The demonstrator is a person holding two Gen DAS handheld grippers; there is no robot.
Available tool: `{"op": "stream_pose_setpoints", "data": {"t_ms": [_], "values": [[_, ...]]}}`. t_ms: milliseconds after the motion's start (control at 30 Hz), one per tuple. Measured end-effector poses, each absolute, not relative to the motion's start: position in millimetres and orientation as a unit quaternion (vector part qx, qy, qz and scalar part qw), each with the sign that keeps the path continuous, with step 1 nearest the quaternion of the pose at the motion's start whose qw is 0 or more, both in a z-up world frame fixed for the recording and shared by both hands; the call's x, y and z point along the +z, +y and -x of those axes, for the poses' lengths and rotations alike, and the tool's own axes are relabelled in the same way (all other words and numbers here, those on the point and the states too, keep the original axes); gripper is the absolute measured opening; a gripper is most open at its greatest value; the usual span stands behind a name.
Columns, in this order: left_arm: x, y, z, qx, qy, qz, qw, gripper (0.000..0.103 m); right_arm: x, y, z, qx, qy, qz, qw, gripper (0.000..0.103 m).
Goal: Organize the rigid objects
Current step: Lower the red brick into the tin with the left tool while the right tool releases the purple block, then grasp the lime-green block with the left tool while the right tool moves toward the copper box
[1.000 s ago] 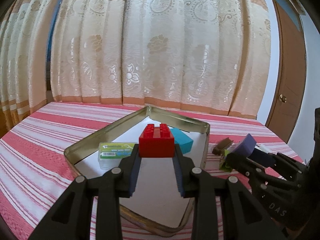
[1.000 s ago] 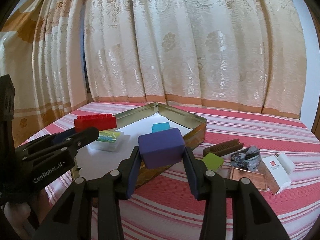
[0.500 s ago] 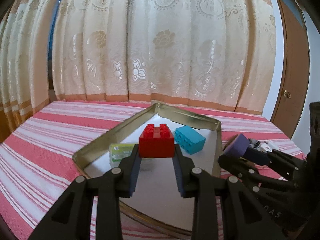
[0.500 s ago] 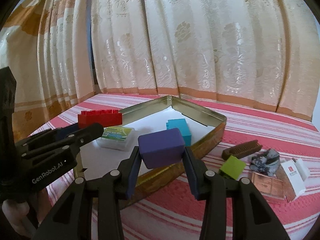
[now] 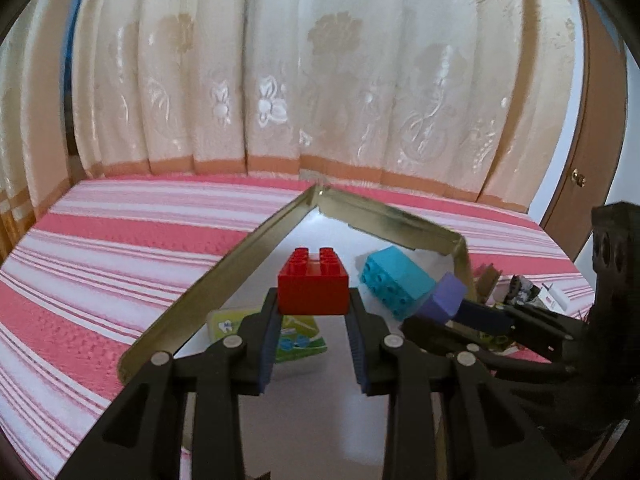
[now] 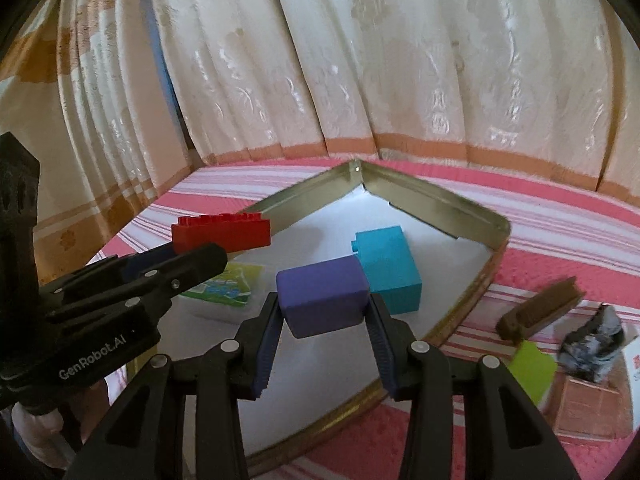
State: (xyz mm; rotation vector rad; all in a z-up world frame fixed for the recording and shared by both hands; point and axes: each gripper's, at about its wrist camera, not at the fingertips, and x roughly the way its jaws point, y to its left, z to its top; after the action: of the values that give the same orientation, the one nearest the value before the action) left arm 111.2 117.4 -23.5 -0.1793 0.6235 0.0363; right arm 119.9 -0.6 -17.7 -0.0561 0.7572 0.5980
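My left gripper (image 5: 313, 308) is shut on a red toy brick (image 5: 313, 286) and holds it above the gold tin tray (image 5: 224, 276). My right gripper (image 6: 323, 312) is shut on a purple block (image 6: 323, 300), also over the tray (image 6: 472, 220). A cyan brick (image 6: 390, 270) lies on the tray's white floor, just behind the purple block. A clear box with a green label (image 6: 228, 286) lies at the tray's left. In the right wrist view the red brick (image 6: 222, 234) shows at the left; in the left wrist view the purple block (image 5: 444, 300) shows at the right.
To the right of the tray, on the red striped cloth (image 6: 560, 232), lie a brown brush (image 6: 538, 314), a lime green square (image 6: 532, 366), a dark crumpled lump (image 6: 592, 340) and a copper-coloured flat piece (image 6: 588, 406). A cream curtain (image 6: 400, 60) hangs behind.
Both grippers have moved forward and lower over the tray, each still holding its block. The cyan brick and green-label box now appear closer.
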Motion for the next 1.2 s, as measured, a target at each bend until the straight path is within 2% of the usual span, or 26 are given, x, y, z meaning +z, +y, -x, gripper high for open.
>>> {"op": "stream_pose_setpoints", "data": {"t_ms": [533, 633, 767, 867, 900, 967, 1200], "values": [[-28, 117, -129, 0.032, 0.317, 0.067, 0.946, 0.031, -25, 15, -128, 0.299, 0.354, 0.059, 0.884, 0.046], [-28, 117, -127, 0.042, 0.314, 0.063, 0.946, 0.033, -23, 17, -125, 0.302, 0.347, 0.064, 0.886, 0.061], [-20, 117, -116, 0.055, 0.293, 0.06, 0.953, 0.07, -17, 12, -120, 0.297, 0.335, 0.065, 0.892, 0.065], [-14, 115, -106, 0.063, 0.275, 0.057, 0.958, 0.082, -13, 1, -116, 0.289, 0.332, 0.052, 0.897, 0.068], [-13, 113, -103, 0.065, 0.272, 0.058, 0.958, 0.089, -13, -3, -116, 0.286, 0.332, 0.045, 0.898, 0.072], [-12, 112, -98, 0.069, 0.264, 0.067, 0.96, 0.096, -12, -11, -114, 0.282, 0.334, 0.035, 0.899, 0.073], [-8, 95, -88, 0.062, 0.262, 0.083, 0.96, 0.096, -4, -37, -101, 0.283, 0.321, 0.019, 0.904, 0.073]]}}
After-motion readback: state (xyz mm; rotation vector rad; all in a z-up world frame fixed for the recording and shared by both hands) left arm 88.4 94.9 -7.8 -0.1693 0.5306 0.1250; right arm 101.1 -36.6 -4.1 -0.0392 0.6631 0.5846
